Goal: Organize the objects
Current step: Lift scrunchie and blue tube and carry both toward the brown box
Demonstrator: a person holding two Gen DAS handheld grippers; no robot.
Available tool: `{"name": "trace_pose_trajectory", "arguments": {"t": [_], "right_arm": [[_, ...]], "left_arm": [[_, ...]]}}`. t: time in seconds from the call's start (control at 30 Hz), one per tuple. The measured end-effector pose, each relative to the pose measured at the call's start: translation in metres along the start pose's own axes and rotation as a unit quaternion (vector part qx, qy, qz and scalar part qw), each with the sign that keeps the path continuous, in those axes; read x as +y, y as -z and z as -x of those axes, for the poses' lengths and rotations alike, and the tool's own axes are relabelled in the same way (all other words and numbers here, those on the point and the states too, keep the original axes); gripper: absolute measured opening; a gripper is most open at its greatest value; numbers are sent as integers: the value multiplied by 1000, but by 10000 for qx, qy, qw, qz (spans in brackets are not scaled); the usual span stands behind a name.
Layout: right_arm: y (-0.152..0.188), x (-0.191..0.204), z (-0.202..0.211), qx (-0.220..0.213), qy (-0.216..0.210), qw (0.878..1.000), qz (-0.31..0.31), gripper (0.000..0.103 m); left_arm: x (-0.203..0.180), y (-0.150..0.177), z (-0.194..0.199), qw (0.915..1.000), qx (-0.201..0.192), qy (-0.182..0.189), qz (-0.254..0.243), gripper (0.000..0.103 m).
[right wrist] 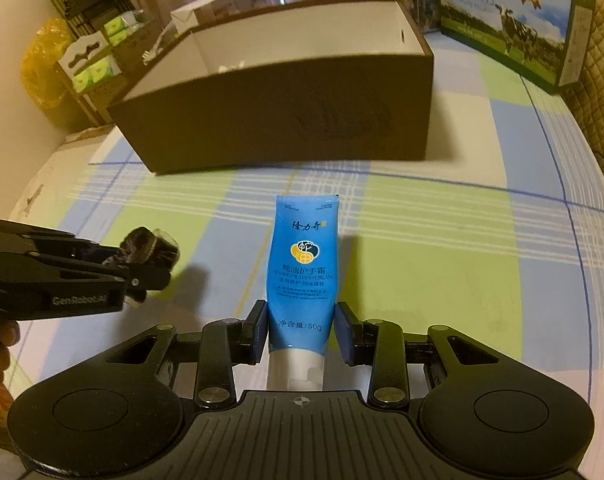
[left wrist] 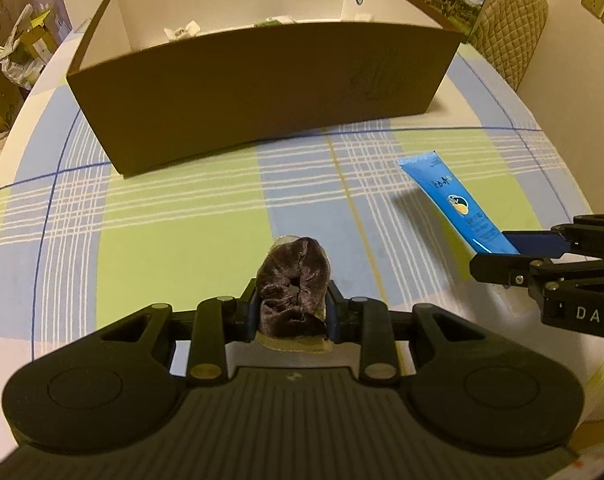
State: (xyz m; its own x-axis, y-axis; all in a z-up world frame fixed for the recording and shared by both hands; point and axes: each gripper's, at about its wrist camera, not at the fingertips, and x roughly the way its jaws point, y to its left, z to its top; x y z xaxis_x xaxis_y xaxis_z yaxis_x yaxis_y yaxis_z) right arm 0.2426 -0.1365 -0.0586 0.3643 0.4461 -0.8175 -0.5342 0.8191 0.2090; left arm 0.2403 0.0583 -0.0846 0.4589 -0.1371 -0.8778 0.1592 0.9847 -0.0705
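Left gripper point(left wrist: 292, 312) clamped on a dark velvety scrunchie point(left wrist: 292, 292), carried above the checked tablecloth point(left wrist: 162, 216), on the near side of the brown open box point(left wrist: 262, 92). Right gripper point(right wrist: 301, 330) clenched on a blue hand cream tube point(right wrist: 302, 264), cap end toward the camera, crimped end pointing at the box, likewise on its near side. Inside the box, small pale items point(left wrist: 182, 31) against the far wall. Beyond the box, a milk carton point(right wrist: 509, 24) with cows printed on it.
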Motion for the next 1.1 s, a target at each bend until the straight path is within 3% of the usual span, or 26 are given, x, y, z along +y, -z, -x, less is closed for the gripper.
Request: {"name": "trace_pose_trajectory", "arguments": {"t": [0.57,1.1], "right_arm": [[-39,15,12,-428,-248,9986,191,33],[-131,6,12,-1096,-225,9936,153,33]], "left_arm": [[11,-30,24,9992,-369,-28,139,26],[37,-115,39,9931,-1134,-272,75,27]]}}
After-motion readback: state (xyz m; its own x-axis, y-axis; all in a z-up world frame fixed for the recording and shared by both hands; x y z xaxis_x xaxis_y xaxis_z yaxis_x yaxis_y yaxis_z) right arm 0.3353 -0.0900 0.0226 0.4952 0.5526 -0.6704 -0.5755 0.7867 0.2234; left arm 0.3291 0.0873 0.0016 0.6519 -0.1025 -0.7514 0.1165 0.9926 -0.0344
